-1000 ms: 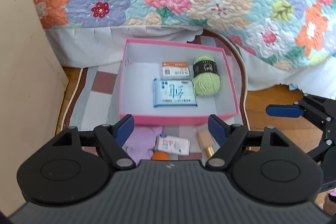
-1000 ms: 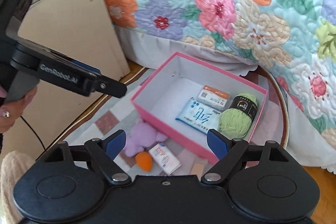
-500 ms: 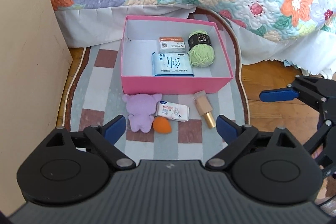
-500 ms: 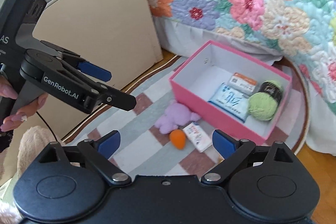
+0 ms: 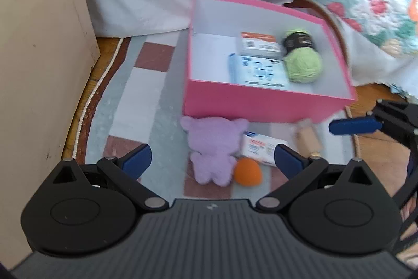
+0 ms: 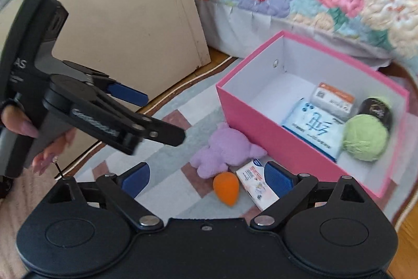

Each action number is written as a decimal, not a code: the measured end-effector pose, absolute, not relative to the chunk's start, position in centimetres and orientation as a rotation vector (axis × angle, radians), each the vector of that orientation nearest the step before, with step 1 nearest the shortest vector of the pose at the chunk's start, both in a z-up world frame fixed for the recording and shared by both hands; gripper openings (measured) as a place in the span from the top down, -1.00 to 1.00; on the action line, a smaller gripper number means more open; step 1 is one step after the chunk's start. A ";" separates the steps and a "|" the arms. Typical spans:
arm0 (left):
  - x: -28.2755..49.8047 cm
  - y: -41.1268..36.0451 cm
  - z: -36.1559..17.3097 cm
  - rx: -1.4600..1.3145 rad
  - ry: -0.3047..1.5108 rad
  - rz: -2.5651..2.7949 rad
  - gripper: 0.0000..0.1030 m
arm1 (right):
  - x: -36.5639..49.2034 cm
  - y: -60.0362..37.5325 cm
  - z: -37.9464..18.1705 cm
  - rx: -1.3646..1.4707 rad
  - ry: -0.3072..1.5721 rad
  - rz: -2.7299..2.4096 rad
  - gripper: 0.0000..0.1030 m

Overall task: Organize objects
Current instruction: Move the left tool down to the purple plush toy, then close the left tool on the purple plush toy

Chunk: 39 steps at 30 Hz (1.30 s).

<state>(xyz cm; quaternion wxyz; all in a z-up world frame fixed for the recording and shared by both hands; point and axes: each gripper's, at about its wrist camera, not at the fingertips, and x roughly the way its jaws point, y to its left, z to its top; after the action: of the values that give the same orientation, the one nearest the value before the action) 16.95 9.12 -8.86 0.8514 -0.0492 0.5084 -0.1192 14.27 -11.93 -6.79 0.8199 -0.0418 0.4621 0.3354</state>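
While three items already sit in the pink box (image 5: 261, 102), four wait on the rug (image 5: 146, 106) at its 6 o'clock; left tongs (image 5: 211, 160) opening, right tongs (image 6: 206, 178) wide, both empty.

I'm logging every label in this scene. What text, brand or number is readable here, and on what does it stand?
"AS": left tongs' handle, cut off by the frame edge.
Lettering on those tongs' arm: blurred, unreadable.
Blue wipes pack in the pink box: large characters, too blurred.
Orange-topped packet: code square and print, too small.
Yarn band: unreadable.
Small carton on the rug: unreadable.
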 end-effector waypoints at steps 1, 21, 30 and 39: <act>17.5 9.3 -9.7 -0.113 1.072 -0.249 -0.97 | 14.8 -11.5 -7.7 -0.081 0.994 0.718 -0.88; 22.1 12.2 -21.4 -0.474 1.099 -0.327 -0.13 | 18.8 -7.1 -18.6 -0.072 1.021 0.657 -0.89; 20.1 14.1 -21.2 -0.570 1.110 -0.298 0.24 | 16.8 -5.3 -19.4 -0.167 0.907 0.682 -0.61; 18.9 15.6 -20.6 -0.535 1.129 -0.217 0.24 | 16.0 -4.1 -19.3 -0.107 0.980 0.666 -0.50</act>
<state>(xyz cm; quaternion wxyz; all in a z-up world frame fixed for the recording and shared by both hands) 18.93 15.62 -20.57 0.8055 -0.2499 0.5276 -0.1012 15.99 -4.09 -19.33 0.8282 -0.0506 0.4618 0.3135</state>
